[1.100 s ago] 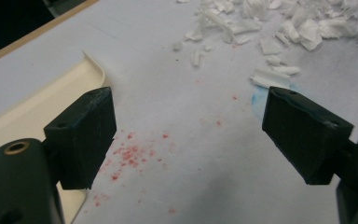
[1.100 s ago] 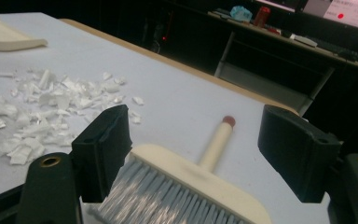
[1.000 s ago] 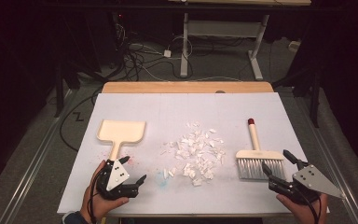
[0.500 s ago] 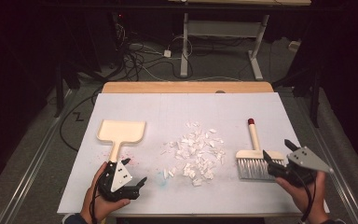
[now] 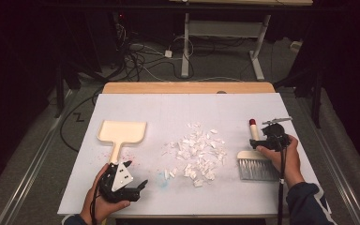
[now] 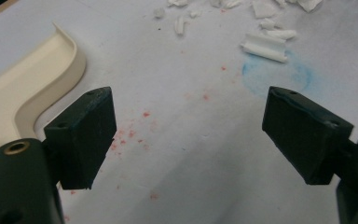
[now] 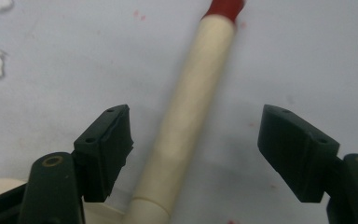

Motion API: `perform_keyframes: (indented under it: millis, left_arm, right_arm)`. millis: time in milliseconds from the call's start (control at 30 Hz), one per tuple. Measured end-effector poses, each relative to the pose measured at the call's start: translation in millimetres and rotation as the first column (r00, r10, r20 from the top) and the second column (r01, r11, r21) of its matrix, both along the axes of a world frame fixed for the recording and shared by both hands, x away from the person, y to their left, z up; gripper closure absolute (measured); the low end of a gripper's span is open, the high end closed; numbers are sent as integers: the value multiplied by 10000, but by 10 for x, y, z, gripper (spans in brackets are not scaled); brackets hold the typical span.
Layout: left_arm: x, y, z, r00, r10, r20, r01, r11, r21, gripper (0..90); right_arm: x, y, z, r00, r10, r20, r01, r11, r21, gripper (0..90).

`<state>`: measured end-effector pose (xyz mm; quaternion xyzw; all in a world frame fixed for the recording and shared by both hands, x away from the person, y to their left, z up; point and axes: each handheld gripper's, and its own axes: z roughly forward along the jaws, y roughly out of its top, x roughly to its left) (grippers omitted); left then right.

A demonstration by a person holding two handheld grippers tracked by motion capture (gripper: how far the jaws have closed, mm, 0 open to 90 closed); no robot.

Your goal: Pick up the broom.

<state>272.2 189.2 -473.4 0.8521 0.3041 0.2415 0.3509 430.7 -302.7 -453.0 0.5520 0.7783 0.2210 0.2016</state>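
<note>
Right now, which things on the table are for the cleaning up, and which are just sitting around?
For the job:
- brush
- dustpan
- paper scraps
- right gripper, open around the brush handle

Just lying about:
- cables on the floor
- blue stain

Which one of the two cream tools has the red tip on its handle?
The brush on the right, under the right gripper. The dustpan on the left is plain cream.

We see left gripper (image 5: 133, 180) low at the near left edge, jaws wide apart, left hand (image 5: 104, 199) cupped under it. Right gripper (image 5: 261, 140) reaches forward, jaws spread wide, right hand (image 5: 281, 157) gripping from behind, sleeve (image 5: 307, 206) dark.
</note>
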Motion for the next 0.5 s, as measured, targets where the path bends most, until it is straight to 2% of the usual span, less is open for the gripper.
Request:
perform_keyframes:
  millis: [33,67,133,267,300,367,500]
  left_arm:
    - [8,7,-1,10000,15,-43,-15,10000,-47,165]
    - [15,14,1,9999,47,-106,-48,10000,-80,165]
    - [19,20,2,9999,68,-143,-71,9998,-159,165]
    - [14,3,1,9998,-47,-177,45,9999,-139,165]
    - [14,3,1,9998,-47,-177,45,9999,-139,166]
    - [5,-14,7,9998,-116,-144,114,9998,-145,165]
    - [8,-26,3,9998,-114,-160,112,9998,-134,165]
  right_arm:
    - [29,2,-40,9997,-4,-263,9,9998,183,296]
    - [43,5,-54,9997,-36,-254,44,9995,314,306]
    - [62,19,-38,9995,70,-319,-61,9996,273,395]
    - [50,64,-34,9992,346,-203,-339,9988,341,569]
    - [50,64,-34,9992,346,-203,-339,9988,341,569]
    - [48,49,-39,9996,256,-131,-248,9980,582,645]
    - [49,43,-42,9997,249,-48,-246,9981,561,665]
